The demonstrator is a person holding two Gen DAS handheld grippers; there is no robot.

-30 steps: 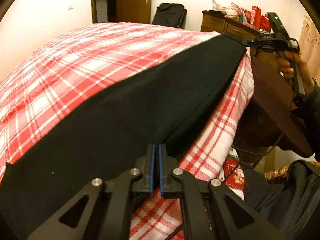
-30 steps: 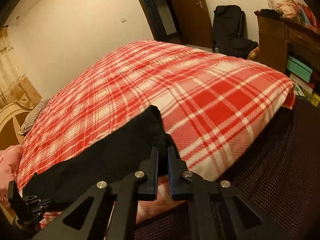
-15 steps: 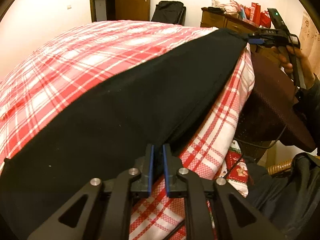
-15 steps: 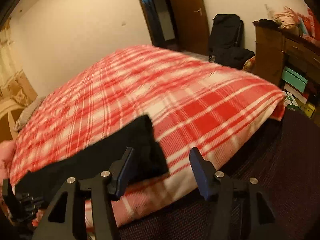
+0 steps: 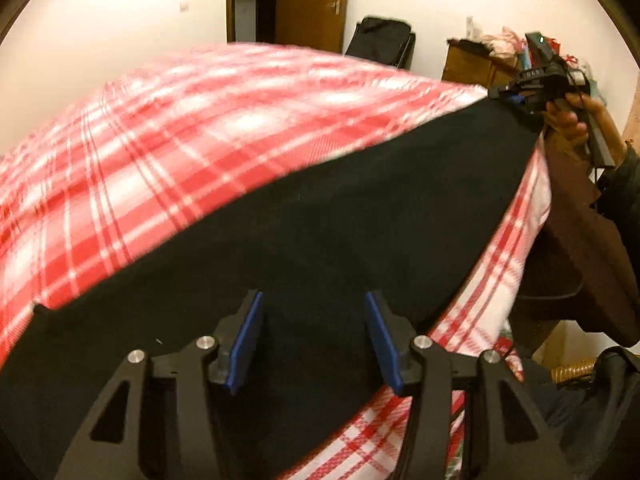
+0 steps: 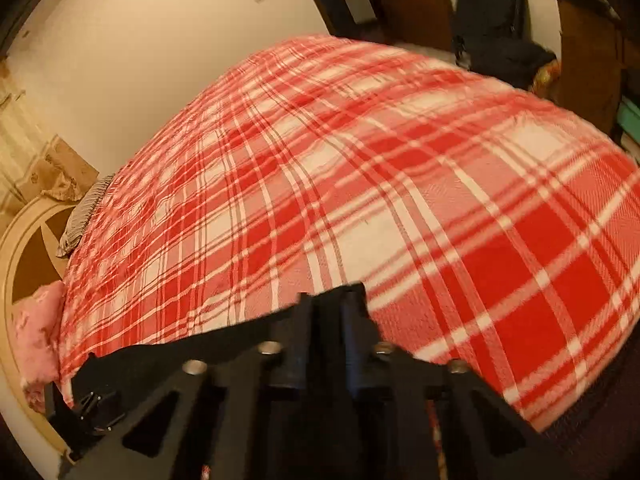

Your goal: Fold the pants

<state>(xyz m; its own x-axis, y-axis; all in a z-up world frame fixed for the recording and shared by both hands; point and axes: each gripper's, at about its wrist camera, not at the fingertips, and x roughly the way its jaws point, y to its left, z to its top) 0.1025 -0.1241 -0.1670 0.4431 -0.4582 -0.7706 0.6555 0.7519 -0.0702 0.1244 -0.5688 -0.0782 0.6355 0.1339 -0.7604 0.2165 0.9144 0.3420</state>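
Black pants (image 5: 320, 216) lie in a long folded strip along the near edge of a red and white plaid bed (image 5: 200, 140). My left gripper (image 5: 312, 332) is open, its blue pads on either side of the cloth and above it. My right gripper (image 6: 330, 316) is shut on the far end of the pants (image 6: 240, 332). It also shows in the left wrist view (image 5: 520, 104), held by a hand at the pants' far corner.
The bed edge drops to a dark brown rug (image 5: 592, 240) on the right. A wooden dresser (image 5: 476, 64) with clutter and a black bag (image 5: 380, 40) stand by the far wall near a door. A headboard (image 6: 24, 264) and pink pillow (image 6: 36, 328) are at the left.
My left gripper has opened and let go of the pants. My right gripper opened half a second ago and has shut again on the pants' end, farther onto the bed.
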